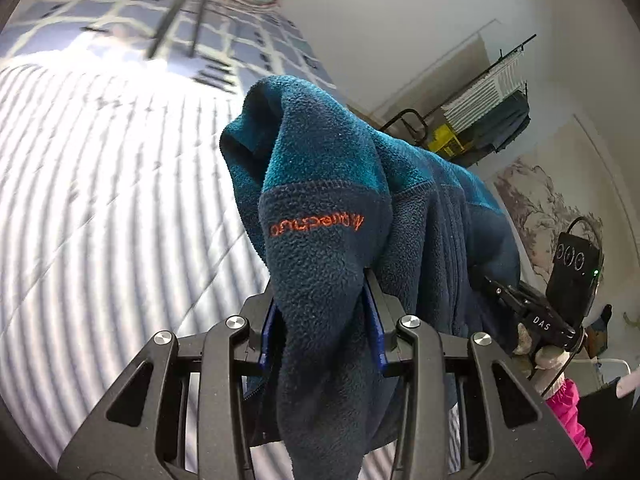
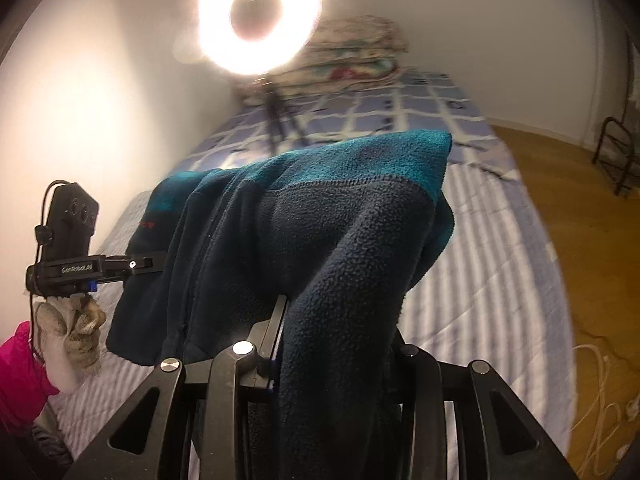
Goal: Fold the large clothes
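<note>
A dark blue and teal fleece (image 1: 320,216) hangs above a striped bed (image 1: 100,184), pinched in the left gripper (image 1: 322,320) and in the right gripper (image 2: 336,344). Gloved hands (image 2: 68,328) hold both. Far off glows a ring light (image 2: 260,16).

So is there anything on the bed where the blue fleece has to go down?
Nothing visible. The fleece hangs from both grippers, left and right, above bare striped bedding. The ring light on its tripod and the folded blankets are farther up the bed.
</note>
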The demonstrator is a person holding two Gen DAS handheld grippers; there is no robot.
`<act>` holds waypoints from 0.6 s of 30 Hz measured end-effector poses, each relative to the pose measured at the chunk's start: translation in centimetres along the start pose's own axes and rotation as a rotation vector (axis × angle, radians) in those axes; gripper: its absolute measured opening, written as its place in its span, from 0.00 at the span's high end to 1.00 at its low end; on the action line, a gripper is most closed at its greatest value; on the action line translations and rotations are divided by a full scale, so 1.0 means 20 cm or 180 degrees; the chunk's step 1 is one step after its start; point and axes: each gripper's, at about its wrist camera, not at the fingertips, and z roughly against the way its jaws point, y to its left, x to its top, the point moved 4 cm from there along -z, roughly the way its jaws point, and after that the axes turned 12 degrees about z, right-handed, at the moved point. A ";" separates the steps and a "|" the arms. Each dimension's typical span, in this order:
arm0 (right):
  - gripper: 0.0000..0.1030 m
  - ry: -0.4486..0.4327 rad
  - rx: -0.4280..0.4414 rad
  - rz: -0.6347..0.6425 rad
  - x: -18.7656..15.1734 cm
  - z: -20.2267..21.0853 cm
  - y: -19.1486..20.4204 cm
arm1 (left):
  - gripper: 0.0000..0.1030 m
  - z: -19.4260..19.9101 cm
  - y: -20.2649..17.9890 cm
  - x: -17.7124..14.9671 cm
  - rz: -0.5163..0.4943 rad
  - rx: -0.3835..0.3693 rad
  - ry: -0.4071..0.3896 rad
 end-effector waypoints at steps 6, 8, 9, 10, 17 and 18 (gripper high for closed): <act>0.68 0.0003 -0.0244 -0.0077 0.16 -0.19 -0.33 | 0.65 -0.34 -0.08 0.22 0.0035 -0.0053 0.0013; 0.68 0.0010 -0.0289 -0.0100 0.19 -0.23 -0.41 | 0.65 -0.43 -0.11 0.28 0.0024 -0.0050 0.0006; 0.68 0.0017 -0.0308 -0.0106 0.20 -0.25 -0.45 | 0.65 -0.47 -0.11 0.31 0.0028 -0.0064 0.0003; 0.68 0.0018 -0.0332 -0.0107 0.22 -0.28 -0.50 | 0.65 -0.50 -0.13 0.33 0.0032 -0.0077 0.0000; 0.68 0.0003 -0.0403 -0.0228 0.27 -0.41 -0.77 | 0.65 -0.75 -0.18 0.45 -0.0002 -0.0052 0.0016; 0.68 0.0023 -0.0388 -0.0227 0.26 -0.44 -0.79 | 0.65 -0.78 -0.16 0.46 0.0015 -0.0033 0.0030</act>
